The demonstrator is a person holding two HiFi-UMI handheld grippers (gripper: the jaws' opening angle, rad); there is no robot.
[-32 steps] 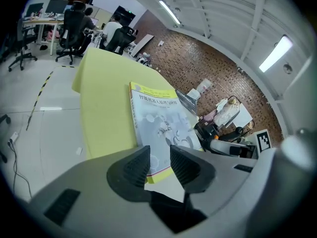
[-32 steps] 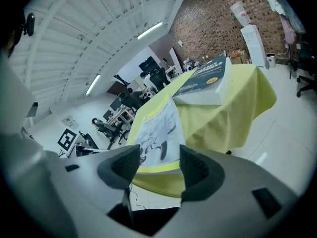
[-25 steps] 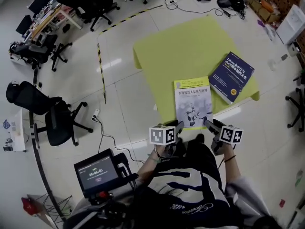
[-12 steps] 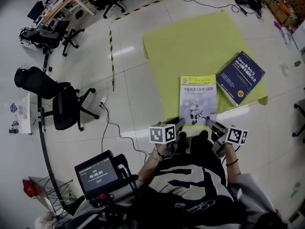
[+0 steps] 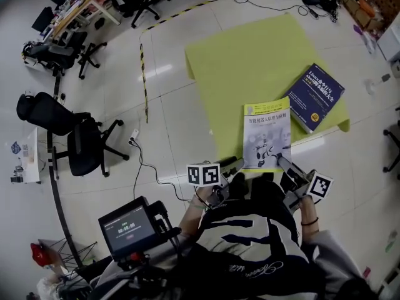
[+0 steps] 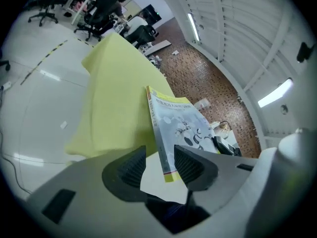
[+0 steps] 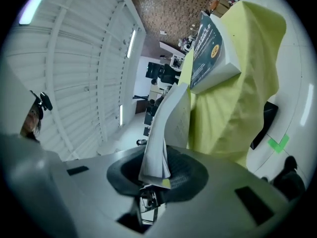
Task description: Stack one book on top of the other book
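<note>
Overhead, the head view shows a yellow cloth (image 5: pixel 250 61) spread over a surface; whether a low tabletop lies under it cannot be told. A pale book (image 5: pixel 267 133) rests at the cloth's near edge, with its near end reaching past that edge toward the person. A blue book (image 5: pixel 322 95) lies flat at the cloth's right edge, just beside the pale one and not overlapping it. The left gripper (image 5: pixel 232 165) and the right gripper (image 5: pixel 283 162) sit at the pale book's two near corners, just off the cloth's near edge.

From the left gripper view, the jaws stand moderately apart. The pale book's near corner sits in the gap, close against one jaw, with clear space on the other side, so it is not clamped. The yellow cloth stretches away beyond.

From the right gripper view, the jaws are pressed together on the pale book's other near corner, and its pages bend upward from the pinch. The blue book shows farther off on the cloth.

The stacking looks barely begun. One corner is gripped, and the books lie side by side. Left to do: grip the second corner, lift the pale book, carry it toward the cloth's right edge, and set it on the blue book.
</note>
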